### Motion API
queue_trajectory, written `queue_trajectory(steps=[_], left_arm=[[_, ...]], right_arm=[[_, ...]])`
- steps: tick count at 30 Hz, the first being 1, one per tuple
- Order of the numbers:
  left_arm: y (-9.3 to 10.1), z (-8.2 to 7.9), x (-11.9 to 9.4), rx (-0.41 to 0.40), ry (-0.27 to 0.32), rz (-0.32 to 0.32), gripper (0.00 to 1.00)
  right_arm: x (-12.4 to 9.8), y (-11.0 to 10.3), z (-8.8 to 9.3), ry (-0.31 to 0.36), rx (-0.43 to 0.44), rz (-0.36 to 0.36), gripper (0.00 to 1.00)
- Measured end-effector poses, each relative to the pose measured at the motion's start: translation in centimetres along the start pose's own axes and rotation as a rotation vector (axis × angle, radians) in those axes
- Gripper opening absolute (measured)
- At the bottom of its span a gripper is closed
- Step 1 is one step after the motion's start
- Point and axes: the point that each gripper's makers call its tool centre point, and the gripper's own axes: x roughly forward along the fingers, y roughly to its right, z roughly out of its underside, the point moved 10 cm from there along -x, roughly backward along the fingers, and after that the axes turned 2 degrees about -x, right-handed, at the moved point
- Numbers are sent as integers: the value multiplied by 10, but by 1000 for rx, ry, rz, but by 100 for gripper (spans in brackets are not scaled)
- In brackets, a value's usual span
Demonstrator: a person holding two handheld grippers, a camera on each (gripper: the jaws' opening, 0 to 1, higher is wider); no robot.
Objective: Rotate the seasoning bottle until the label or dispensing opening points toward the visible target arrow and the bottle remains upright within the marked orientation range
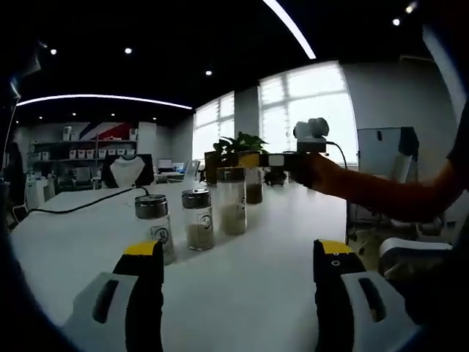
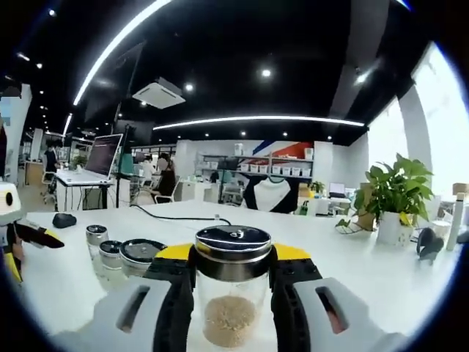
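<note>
- Seasoning bottle (image 2: pixel 233 286) of clear glass, with a shiny metal lid and pale grains settled in its lower half, stands upright between the jaws of the right gripper (image 2: pixel 233 275), which is clamped on it just below the lid.
- Seen from the left gripper view, the right gripper (image 1: pixel 258 160) holds this bottle (image 1: pixel 253 183) at the far end of a row of bottles, with a person's sleeved arm (image 1: pixel 388 194) reaching in from the right.
- Left gripper (image 1: pixel 238 275) hovers low over the white table (image 1: pixel 242 293), its yellow-tipped jaws spread wide and holding nothing.
- Row of three more glass seasoning bottles (image 1: pixel 194 220) stands near the left gripper, each round, metal-capped and partly filled; two carry a small round label.
- Step in hand, as I judge it: the bottle is grasped and ready to be turned. No target arrow or marked range can be made out, and the bottle's own label is not visible.
- Next move likely calls for a slow twist about the bottle's upright axis, keeping it level; smooth glass may slip in the jaws.
- Leafy potted plant (image 2: pixel 396 198) sits far right on the table; a black cable (image 1: pixel 80 207) trails across at far left.
</note>
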Motion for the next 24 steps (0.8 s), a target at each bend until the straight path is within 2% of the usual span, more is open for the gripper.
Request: queue_trajectory(steps=[6,12,16,20,22,24], left_arm=[[4,2,3,-2,-24,9,92],[6,2,4,8,-28,13,92],[7,1,4,9,-24,14,92],[8,2,5,8,-27,19,92],[10,3,7,8,-28,26,92],[12,4,8,13,-32,31,92]], right_arm=[[-20,-16,1,-6,-29,-20,37],[-38,-31,-4,35,35,-67,37],[-46,-47,-7,35,-10,-90,37],[-52,-60,-10,78,94,-167,37],[-53,-72,-11,93,128,-238,37],[-53,-77,-12,98,151,-260,37]])
